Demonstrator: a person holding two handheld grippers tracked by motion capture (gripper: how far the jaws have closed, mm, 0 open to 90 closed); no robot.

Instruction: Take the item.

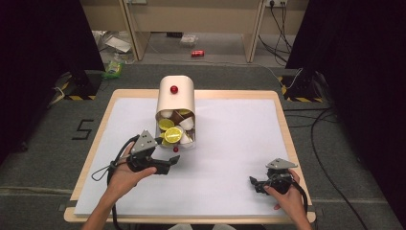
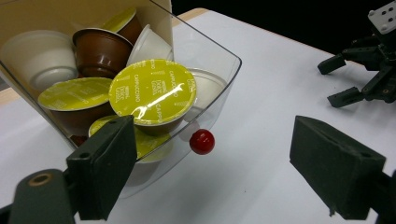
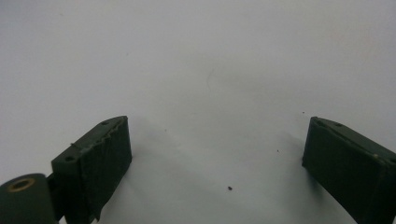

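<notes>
Item 1: coffee capsule dispenser, cream-coloured, rounded top with a red knob, standing near the far middle of the white table cover. Its lower front is a clear plastic drawer, pulled open toward the person, with a small red ball handle at the front lip.

Item 2: coffee capsules in the drawer, heaped loosely. The topmost is a capsule with a lime-green foil lid printed "cappuccino", tilted toward the left gripper's camera; brown-bodied and white-bodied capsules lie behind and beside it.

Item 3: left gripper, held in the person's left hand, just in front of the drawer. Jaws spread wide, grasping nothing; in the left gripper view one jaw overlaps the drawer's near wall, and the red ball handle sits between the two.

Item 4: right gripper, in the right hand, near the table's right front, well apart from the dispenser. Jaws spread wide over bare white cover, empty.
</notes>
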